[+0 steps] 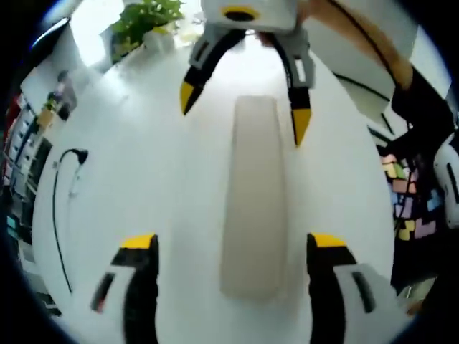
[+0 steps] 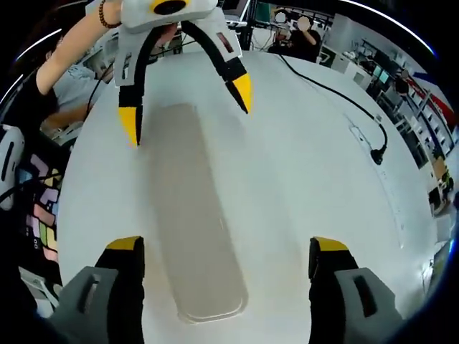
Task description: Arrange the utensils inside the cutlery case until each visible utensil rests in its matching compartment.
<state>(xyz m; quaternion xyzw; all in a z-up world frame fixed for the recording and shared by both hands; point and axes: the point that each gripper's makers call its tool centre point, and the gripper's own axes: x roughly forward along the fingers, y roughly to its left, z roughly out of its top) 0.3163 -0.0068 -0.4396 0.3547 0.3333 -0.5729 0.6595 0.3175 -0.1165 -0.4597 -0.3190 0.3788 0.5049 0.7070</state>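
Table (image 1: 143, 208), white and round, spreads across the left gripper view. Near its middle lies the cutlery case (image 1: 252, 201), a long, pale, closed box with rounded ends, running away from the camera. The left gripper (image 1: 233, 244) hovers over the near end, its yellow-tipped jaws spread wide to either side of the case and touching nothing. The right gripper (image 1: 244, 115) reaches in from the far side, jaws also wide apart, straddling the far end of the case. A black cable (image 1: 61, 208) trails along the table's left edge, and a potted plant (image 1: 143, 25) stands at the far rim.

In the right gripper view, the same case (image 2: 193, 215) lies lengthwise on the white table (image 2: 308, 165). The right gripper (image 2: 226, 251) holds its jaws wide and empty around the near end. The left gripper (image 2: 188, 100) faces it, open over the far end. The cable (image 2: 344, 100) curves across the table to the right.
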